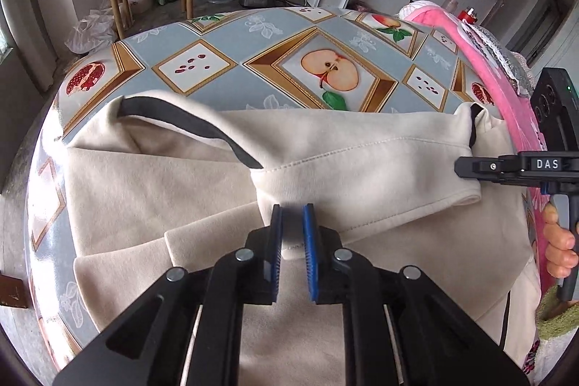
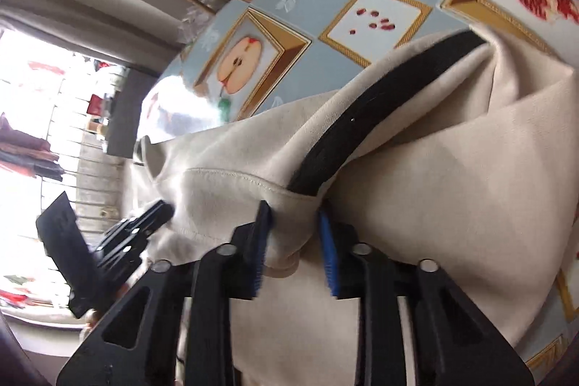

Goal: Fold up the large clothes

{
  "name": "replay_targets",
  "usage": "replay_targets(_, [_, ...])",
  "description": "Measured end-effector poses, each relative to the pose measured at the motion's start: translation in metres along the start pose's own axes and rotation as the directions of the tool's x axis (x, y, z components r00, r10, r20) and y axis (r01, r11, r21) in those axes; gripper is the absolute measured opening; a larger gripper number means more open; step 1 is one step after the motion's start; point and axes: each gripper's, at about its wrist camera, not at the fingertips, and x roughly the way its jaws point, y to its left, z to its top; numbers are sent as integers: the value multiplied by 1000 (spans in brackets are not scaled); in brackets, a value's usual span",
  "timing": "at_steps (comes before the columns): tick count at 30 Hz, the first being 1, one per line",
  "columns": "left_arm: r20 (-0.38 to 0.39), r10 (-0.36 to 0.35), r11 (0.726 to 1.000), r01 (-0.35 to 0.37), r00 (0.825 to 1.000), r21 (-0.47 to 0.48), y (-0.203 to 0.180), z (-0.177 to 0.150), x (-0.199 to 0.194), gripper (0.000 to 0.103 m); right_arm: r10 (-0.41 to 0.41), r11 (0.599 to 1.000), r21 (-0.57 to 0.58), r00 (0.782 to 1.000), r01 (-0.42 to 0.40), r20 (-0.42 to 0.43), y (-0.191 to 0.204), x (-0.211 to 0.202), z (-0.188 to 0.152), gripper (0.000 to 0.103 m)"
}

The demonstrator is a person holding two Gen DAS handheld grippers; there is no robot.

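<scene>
We saw a large cream garment (image 1: 152,183) with black trim (image 1: 188,122) spread over the desk (image 1: 231,85), whose cloth carried framed pictures of apples and pomegranates. The garment lay partly folded, an upper layer doubled back so that its stitched hem (image 1: 362,161) ran across the middle of the left wrist view. The left gripper (image 1: 292,241) pointed steeply down at that layer, its blue pads close together with only a narrow gap, and a bunched fold of the cream fabric sat at their tips; we judged it clenched on the garment. The right gripper (image 2: 295,241) likewise pointed down at the hem beside the black trim (image 2: 362,122), with a thick roll of cream cloth between its blue pads; the pads pressed against that roll, so it was grasping the garment. In the left wrist view the right gripper (image 1: 466,167) reached in from the right edge at the hem's rolled end, and fingers (image 1: 561,241) of the person's hand wrapped its handle. A pink cloth (image 1: 481,60) lay along the desk's right side
</scene>
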Motion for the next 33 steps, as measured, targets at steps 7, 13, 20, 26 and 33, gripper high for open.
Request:
replay_targets(7, [-6, 16, 1000, -16, 1000, 23, -14, -2, 3, 11, -149, 984, -99, 989, 150, 13, 14, 7, 4, 21])
replay_targets(13, [-4, -13, 999, 13, 1000, 31, -8, -3, -3, 11, -253, 954, -131, 960, 268, 124, 29, -23, -12, 31])
replay_targets(20, [11, -14, 1000, 14, 1000, -22, 4, -5, -5, 11, -150, 925, -309, 961, 219, 233, 84, -25, -21, 36])
replay_targets(26, [108, -17, 997, 25, 994, -71, 18, 0, -32, 11, -210, 899, -358, 966, 251, 152, 88, 38, -30, 37])
replay_targets(33, [76, -67, 997, 70, 995, -37, -3, 47, -15, 11, -180, 915, -337, 972, 221, 150, 82, 32, -35, 38])
